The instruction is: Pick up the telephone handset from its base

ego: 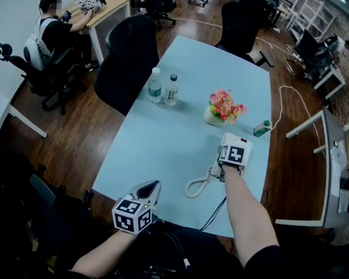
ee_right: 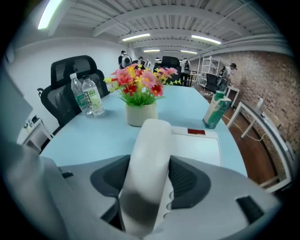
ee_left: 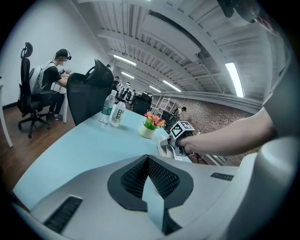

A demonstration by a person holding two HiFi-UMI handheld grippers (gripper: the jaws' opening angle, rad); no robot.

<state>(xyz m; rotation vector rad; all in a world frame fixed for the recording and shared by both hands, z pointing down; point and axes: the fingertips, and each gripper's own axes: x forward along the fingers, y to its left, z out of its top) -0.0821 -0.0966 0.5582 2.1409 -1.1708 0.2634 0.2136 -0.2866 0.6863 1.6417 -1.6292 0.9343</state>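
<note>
The white telephone handset (ee_right: 151, 140) lies on its white base (ee_right: 199, 146), which stands on the pale blue table (ego: 162, 147). My right gripper (ee_right: 149, 174) points steeply down over it. Its jaws stand wide on either side of the handset, and a thin slit with keypad buttons shows along the right pad. In the head view the right gripper (ego: 221, 167) covers the handset; only a corner of the base (ego: 238, 138) and the coiled cord (ego: 197, 184) show. My left gripper (ego: 150, 189) hovers at the table's near edge, shut and holding nothing, with pads (ee_left: 159, 178) that meet.
A flower pot (ego: 223, 111) and a green carton (ego: 262, 128) stand just beyond the phone. Two water bottles (ego: 163, 88) are at the far left of the table. Black office chairs (ego: 129, 62) line the left side. A person sits at a desk (ego: 51, 31) at the back left.
</note>
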